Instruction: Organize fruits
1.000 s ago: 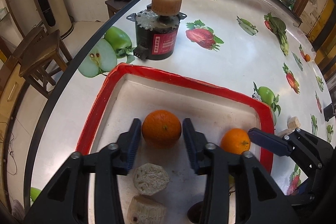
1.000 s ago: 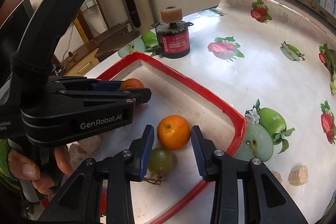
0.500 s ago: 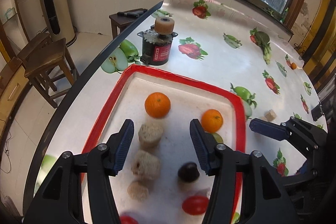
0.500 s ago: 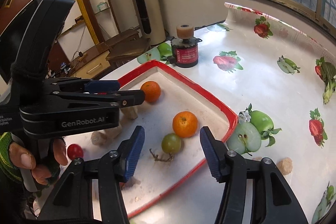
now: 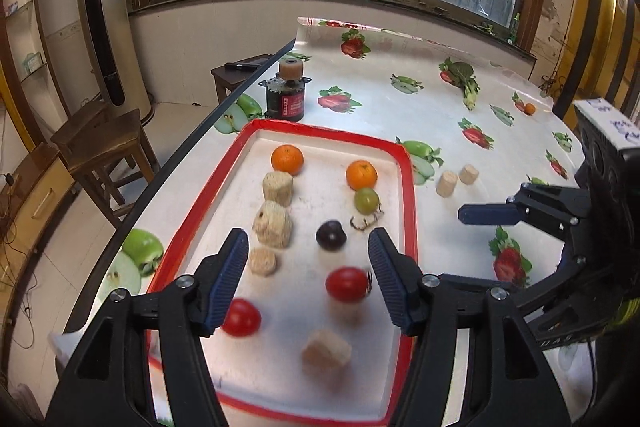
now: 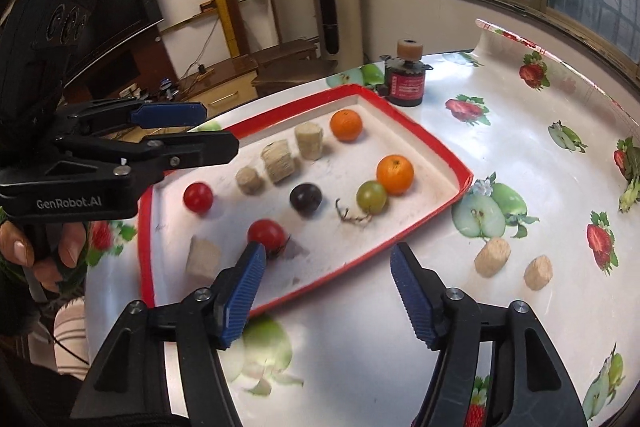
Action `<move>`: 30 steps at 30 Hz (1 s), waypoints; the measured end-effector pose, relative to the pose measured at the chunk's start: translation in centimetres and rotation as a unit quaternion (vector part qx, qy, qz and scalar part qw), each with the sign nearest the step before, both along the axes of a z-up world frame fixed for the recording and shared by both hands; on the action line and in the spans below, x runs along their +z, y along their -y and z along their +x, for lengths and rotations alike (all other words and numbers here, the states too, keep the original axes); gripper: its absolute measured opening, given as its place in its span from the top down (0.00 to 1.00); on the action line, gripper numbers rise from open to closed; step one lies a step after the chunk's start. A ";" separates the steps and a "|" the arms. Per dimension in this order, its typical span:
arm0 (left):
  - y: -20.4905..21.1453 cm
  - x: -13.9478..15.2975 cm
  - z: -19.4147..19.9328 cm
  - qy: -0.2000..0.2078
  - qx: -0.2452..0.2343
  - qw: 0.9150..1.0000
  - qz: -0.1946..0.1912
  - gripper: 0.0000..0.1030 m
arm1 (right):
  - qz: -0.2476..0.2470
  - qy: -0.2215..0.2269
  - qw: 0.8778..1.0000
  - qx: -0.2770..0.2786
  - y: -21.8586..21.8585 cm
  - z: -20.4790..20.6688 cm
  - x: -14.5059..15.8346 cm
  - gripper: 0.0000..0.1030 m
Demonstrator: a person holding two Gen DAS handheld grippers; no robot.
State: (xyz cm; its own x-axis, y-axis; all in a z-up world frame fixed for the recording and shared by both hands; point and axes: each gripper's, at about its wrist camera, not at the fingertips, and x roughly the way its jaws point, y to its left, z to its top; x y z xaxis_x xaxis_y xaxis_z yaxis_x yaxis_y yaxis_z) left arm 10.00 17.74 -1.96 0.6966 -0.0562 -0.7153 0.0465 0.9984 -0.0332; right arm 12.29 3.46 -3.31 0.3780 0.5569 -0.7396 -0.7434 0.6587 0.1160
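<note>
A red-rimmed white tray [image 5: 408, 195] [image 6: 432, 147] holds two oranges [image 5: 287, 159] [image 5: 361, 175], a green grape [image 5: 366, 200] [image 6: 371, 195], a dark plum [image 5: 330, 235] [image 6: 305, 197], two red tomatoes [image 5: 346, 284] [image 5: 241, 317] and several beige cork-like chunks [image 5: 272, 223]. My left gripper [image 5: 308, 279] is open and empty, raised above the tray's near end. My right gripper [image 6: 326, 291] is open and empty, above the tray's near edge; it shows at the right in the left wrist view [image 5: 492, 215].
A black motor with a red label and a beige roller [image 5: 286, 95] [image 6: 406, 79] stands beyond the tray. Two beige chunks [image 5: 456, 179] [image 6: 512, 263] lie on the fruit-print tablecloth right of the tray. Wooden stools [image 5: 104, 143] stand left of the table edge.
Both grippers have let go of the oranges, opened wider and pulled back and up from the tray. The oranges rest in the tray.
</note>
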 end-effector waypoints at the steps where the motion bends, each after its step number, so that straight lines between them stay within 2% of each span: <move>1: 0.2 0.0 -0.6 0.003 -0.001 1.000 0.003 0.40 | 0.002 0.002 1.000 0.008 0.3 -0.5 0.1 0.31; 5: 0.4 0.4 -2.8 0.011 0.010 1.000 0.012 0.39 | 0.004 0.006 0.999 0.031 1.2 -2.0 0.2 0.24; 7: 0.4 0.6 -3.8 0.017 0.019 1.000 0.012 0.20 | 0.001 0.018 0.999 0.040 1.5 -2.9 0.3 0.20; 8: 0.3 0.7 -4.2 0.021 0.024 0.999 0.013 0.19 | -0.001 0.025 0.999 0.043 1.6 -3.3 0.4 0.19; 11: 0.4 0.9 -5.2 0.027 0.023 0.999 0.016 0.19 | -0.002 0.037 0.998 0.057 1.9 -4.5 0.6 0.17; 30: 2.3 0.9 -8.2 0.029 0.011 0.999 0.027 0.19 | -0.020 0.051 0.993 0.101 2.4 -7.0 0.2 0.16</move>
State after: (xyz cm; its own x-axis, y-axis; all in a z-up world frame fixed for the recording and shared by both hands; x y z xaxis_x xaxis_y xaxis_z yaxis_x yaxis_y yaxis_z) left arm 1.83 15.42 -1.11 0.7377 -0.0024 -0.6752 0.0250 0.9994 0.0238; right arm 5.33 1.06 -3.09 0.3359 0.5995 -0.7265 -0.8673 0.4977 0.0096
